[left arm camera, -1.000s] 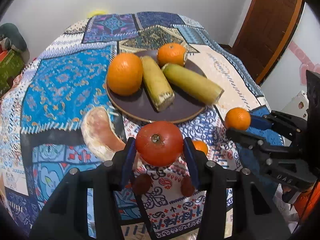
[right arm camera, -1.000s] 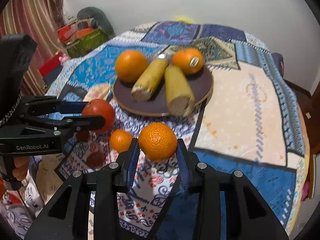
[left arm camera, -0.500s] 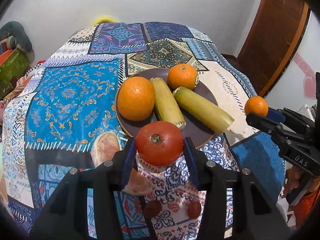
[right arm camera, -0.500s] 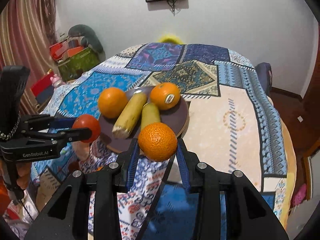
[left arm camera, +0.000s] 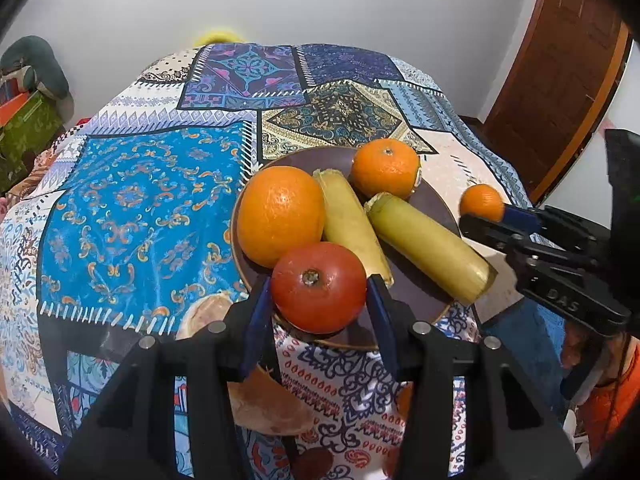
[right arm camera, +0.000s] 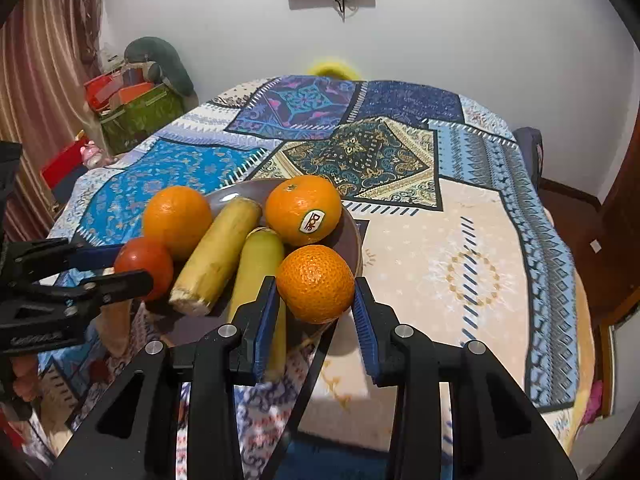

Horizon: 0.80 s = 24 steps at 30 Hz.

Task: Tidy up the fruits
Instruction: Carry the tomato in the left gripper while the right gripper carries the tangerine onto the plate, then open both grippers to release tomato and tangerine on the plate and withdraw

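Note:
A dark brown plate (left arm camera: 412, 296) holds a large orange (left arm camera: 280, 214), a stickered orange (right arm camera: 303, 210) and two corn cobs (left arm camera: 428, 246) (left arm camera: 352, 220). My left gripper (left arm camera: 319, 292) is shut on a red tomato (left arm camera: 319, 286) and holds it over the plate's near rim. My right gripper (right arm camera: 315, 292) is shut on a small orange (right arm camera: 316, 283) and holds it over the plate's right edge. In the left wrist view the small orange (left arm camera: 482, 202) shows at the right. In the right wrist view the tomato (right arm camera: 144, 262) shows at the left.
A patchwork cloth (left arm camera: 140, 200) covers the table. A pale peach-coloured fruit (left arm camera: 264, 400) and small dark fruits (left arm camera: 312, 464) lie on it under my left gripper. A wooden door (left arm camera: 568, 72) stands at the right. Boxes and bags (right arm camera: 136, 108) stand at the left wall.
Both grippers have moved forward and up with their fruit, from over the cloth to over the plate's edges. The plate now looks closer in both views.

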Each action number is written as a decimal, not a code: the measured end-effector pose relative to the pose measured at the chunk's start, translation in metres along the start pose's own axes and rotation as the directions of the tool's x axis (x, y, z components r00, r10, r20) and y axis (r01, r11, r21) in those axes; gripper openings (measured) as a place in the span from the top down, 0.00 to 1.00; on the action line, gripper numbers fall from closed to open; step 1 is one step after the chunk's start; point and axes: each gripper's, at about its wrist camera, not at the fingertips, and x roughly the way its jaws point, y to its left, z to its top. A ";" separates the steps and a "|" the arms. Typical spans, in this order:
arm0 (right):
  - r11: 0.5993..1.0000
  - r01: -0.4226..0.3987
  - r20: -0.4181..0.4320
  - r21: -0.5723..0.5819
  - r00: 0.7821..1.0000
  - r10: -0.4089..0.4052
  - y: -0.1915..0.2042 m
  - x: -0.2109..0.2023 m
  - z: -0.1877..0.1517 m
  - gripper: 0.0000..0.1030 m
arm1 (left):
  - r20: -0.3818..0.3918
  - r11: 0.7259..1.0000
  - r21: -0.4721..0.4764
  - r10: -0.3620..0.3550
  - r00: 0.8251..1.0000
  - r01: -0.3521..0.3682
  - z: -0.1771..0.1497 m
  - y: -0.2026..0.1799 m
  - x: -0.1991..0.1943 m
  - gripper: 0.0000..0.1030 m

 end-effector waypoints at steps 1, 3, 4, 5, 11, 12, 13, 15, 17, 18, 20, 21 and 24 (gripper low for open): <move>1.000 -0.004 -0.004 0.001 1.000 0.004 -0.001 0.004 0.002 0.67 | 0.000 1.000 -0.002 -0.001 1.000 0.001 0.000 0.000 0.001 0.54; 1.000 -0.007 -0.008 -0.002 1.000 0.007 -0.001 0.010 0.005 0.67 | -0.005 1.000 -0.009 -0.002 1.000 0.002 0.001 0.002 0.006 0.54; 1.000 -0.006 -0.009 -0.005 1.000 0.006 -0.001 0.012 0.006 0.67 | -0.006 1.000 -0.008 0.000 1.000 0.000 0.001 0.003 0.007 0.54; 1.000 -0.006 -0.010 -0.007 1.000 0.006 -0.001 0.014 0.007 0.67 | -0.007 1.000 -0.009 0.003 1.000 -0.003 0.001 0.003 0.008 0.54; 1.000 -0.002 -0.014 0.005 1.000 0.002 -0.003 0.026 0.009 0.67 | -0.014 1.000 -0.002 -0.004 1.000 0.004 0.002 0.007 0.011 0.54; 1.000 -0.006 -0.017 0.011 1.000 0.006 -0.004 0.028 0.010 0.67 | -0.013 1.000 0.004 -0.002 1.000 0.002 0.002 0.006 0.011 0.54; 1.000 -0.008 -0.019 0.016 1.000 0.008 -0.005 0.030 0.010 0.67 | -0.013 1.000 0.011 -0.001 1.000 0.002 0.002 0.006 0.011 0.54; 1.000 -0.012 -0.026 0.018 1.000 0.013 -0.005 0.032 0.011 0.67 | -0.011 1.000 0.020 -0.005 1.000 0.005 0.001 0.005 0.012 0.54; 1.000 -0.010 -0.027 0.015 1.000 0.010 -0.004 0.034 0.011 0.67 | -0.011 1.000 0.028 -0.004 1.000 0.004 0.001 0.005 0.013 0.54; 1.000 -0.004 -0.027 0.010 1.000 0.004 -0.003 0.034 0.011 0.67 | -0.013 1.000 0.030 -0.004 1.000 0.005 0.000 0.004 0.013 0.54; 1.000 0.009 -0.031 0.001 0.999 -0.009 -0.001 0.034 0.011 0.67 | -0.023 1.000 0.021 -0.011 1.000 0.012 0.000 0.005 0.015 0.54; 1.000 0.014 -0.035 -0.003 0.999 -0.014 -0.001 0.034 0.011 0.67 | -0.030 1.000 0.013 -0.016 0.999 0.016 0.001 0.007 0.015 0.54; 1.000 0.013 -0.046 0.002 0.999 -0.013 -0.002 0.032 0.011 0.67 | -0.049 1.000 -0.002 -0.022 0.999 0.022 0.002 0.008 0.016 0.53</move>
